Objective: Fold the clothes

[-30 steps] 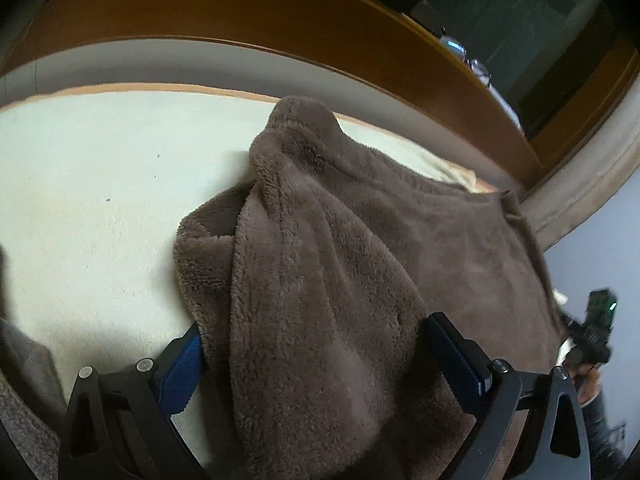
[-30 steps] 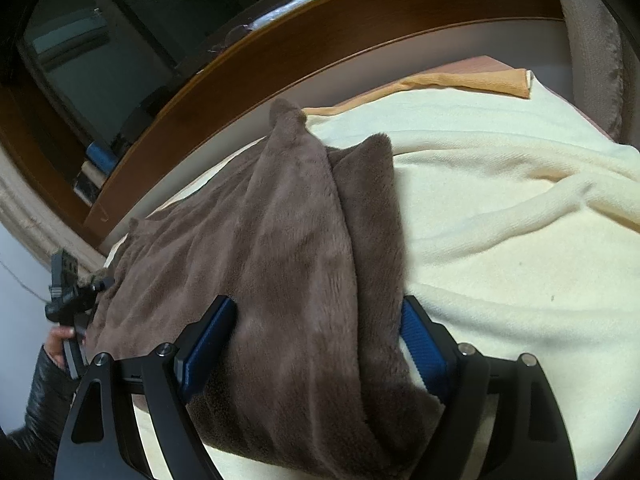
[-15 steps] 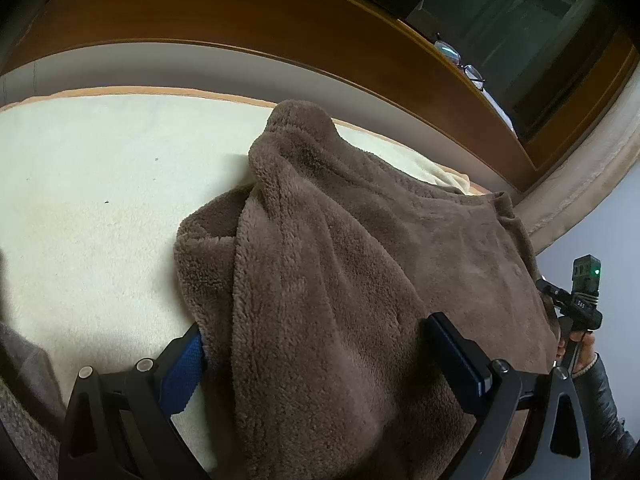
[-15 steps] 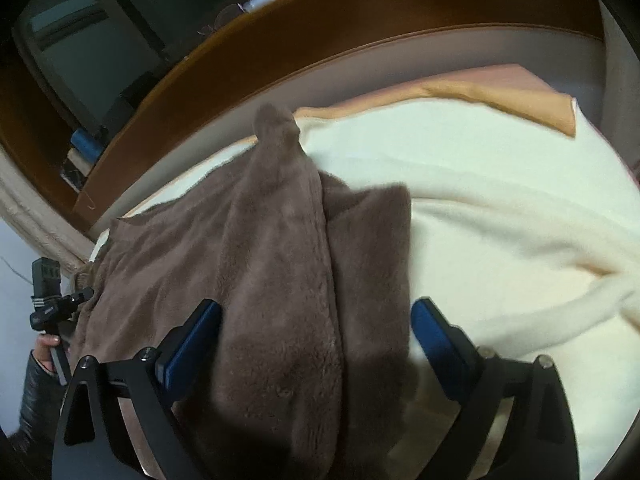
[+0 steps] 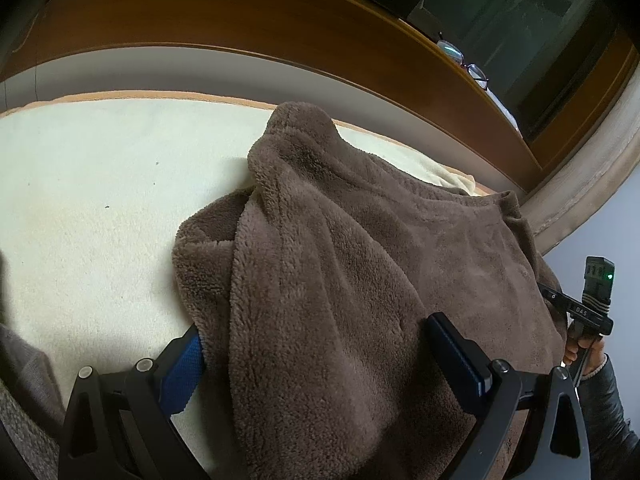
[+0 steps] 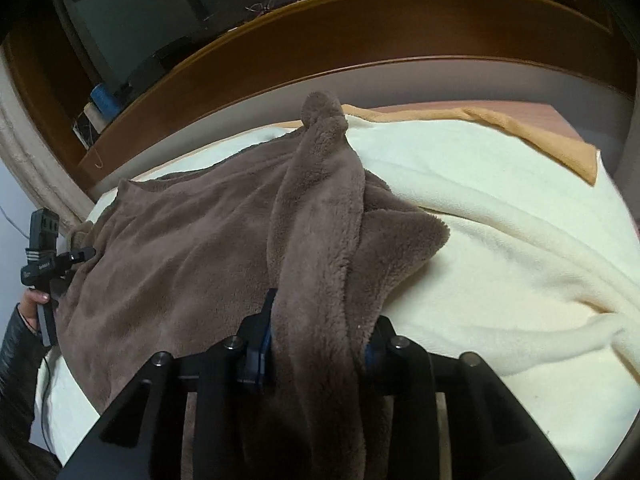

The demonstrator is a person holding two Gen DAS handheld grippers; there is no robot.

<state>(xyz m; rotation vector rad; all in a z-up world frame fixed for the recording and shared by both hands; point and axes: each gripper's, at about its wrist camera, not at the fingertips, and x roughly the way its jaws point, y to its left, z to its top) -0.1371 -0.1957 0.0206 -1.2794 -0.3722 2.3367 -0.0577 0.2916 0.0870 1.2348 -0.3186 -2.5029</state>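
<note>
Since half a second ago the right gripper (image 6: 320,332) has been closing, and its jaws now pinch a raised ridge of the brown fleece garment (image 6: 224,248), where before they stood wide to either side of the cloth. Its handle, seen from the left wrist camera at the far right edge, carries a small printed label too small to read and a green light on its black block. On the other side the left gripper (image 5: 316,354) is unchanged: its blue-padded fingers (image 5: 182,376) stand wide apart with a thick fold of the garment lying between them, and the pads do not press on it. That garment is a plush, dark brown piece with a deep pile, bunched into long soft folds and ending in a rounded tip toward the headboard (image 6: 360,40); it lies spread over a cream blanket (image 6: 500,216) on the bed. An orange sheet (image 6: 540,136) shows from under the blanket near the head end. On the wooden ledge above the headboard rest a pair of glasses (image 5: 464,62) and, in the right wrist view, a spool of blue thread (image 6: 105,98).
</note>
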